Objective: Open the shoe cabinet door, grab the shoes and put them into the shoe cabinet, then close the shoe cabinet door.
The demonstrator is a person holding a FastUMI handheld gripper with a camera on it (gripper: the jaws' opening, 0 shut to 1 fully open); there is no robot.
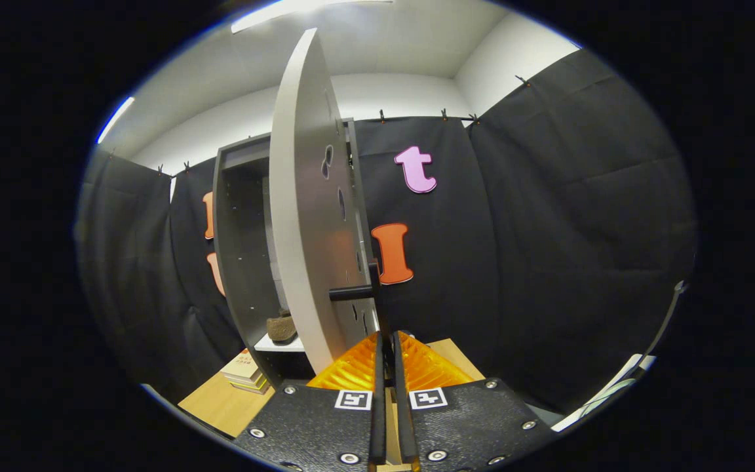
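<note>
Shoe point(281, 326) seen already on shelf inside shoe cabinet point(236, 262) — loading judged done. Door point(302, 216) swung open; handle point(353, 292) at 12 o'clock just ahead of gripper point(387, 351). Fingers drawn together, nothing clamped. Left — door closing.

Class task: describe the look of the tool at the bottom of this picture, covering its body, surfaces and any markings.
The hand-held gripper has two flat, textured black plates side by side, fastened with round silver screws. Each plate carries a small square black-and-white marker near its inner front corner. Its fingers are ribbed and taper forward to a point.
</note>
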